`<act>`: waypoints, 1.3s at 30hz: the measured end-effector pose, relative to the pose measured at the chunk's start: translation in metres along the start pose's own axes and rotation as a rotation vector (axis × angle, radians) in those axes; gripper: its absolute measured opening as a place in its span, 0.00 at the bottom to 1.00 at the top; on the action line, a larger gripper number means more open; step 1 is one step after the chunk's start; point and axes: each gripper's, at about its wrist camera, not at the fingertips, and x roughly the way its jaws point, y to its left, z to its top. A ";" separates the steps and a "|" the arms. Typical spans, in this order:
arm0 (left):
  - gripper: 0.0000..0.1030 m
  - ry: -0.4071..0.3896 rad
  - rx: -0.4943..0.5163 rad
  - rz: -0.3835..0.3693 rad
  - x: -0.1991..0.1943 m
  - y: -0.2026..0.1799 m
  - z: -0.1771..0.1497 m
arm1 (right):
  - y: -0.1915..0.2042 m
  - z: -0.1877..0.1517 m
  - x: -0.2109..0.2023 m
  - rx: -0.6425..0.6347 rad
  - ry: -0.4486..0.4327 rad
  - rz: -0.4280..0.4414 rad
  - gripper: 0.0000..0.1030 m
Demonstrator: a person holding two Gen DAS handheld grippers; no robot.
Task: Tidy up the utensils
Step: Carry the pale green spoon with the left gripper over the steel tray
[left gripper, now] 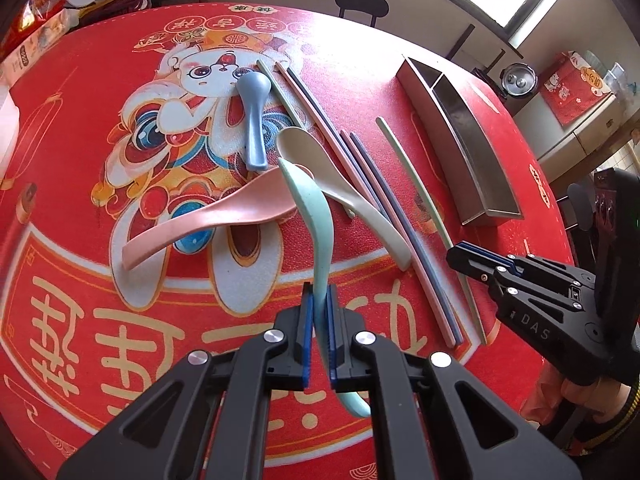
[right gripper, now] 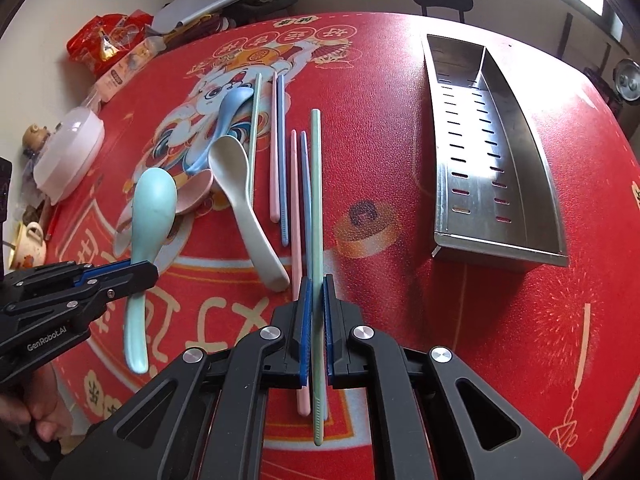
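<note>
On the red tabletop [right gripper: 460,320] the steel caddy [right gripper: 492,152] sits empty near the far right edge, so this reads as the pick-up step, with the carry to a compartment next. The left tongs [left gripper: 319,334], angled steeply down, are clamped on the mint spoon [left gripper: 320,236], lifted over the left-hand pile. The right tongs [right gripper: 317,330], pitched likewise, are closed on the green chopstick [right gripper: 316,200] mid-tabletop, which needs raising and aligning lengthwise with the caddy.

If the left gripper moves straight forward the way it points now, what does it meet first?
Probably the pink spoon, or the beige spoon beside it. The left gripper already holds the mint spoon; depth is unclear.
</note>
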 end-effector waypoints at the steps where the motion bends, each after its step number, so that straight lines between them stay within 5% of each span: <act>1: 0.06 -0.003 0.000 0.003 -0.002 0.001 0.001 | -0.001 0.000 -0.002 0.008 -0.005 0.001 0.05; 22: 0.06 -0.105 0.037 -0.053 -0.044 -0.015 0.061 | -0.053 0.029 -0.056 0.158 -0.151 -0.053 0.05; 30: 0.06 -0.108 0.043 -0.090 -0.025 -0.042 0.092 | -0.110 0.065 -0.046 0.191 -0.119 -0.148 0.05; 39: 0.06 -0.069 0.066 -0.171 0.031 -0.104 0.143 | -0.132 0.091 -0.014 0.217 -0.027 -0.157 0.05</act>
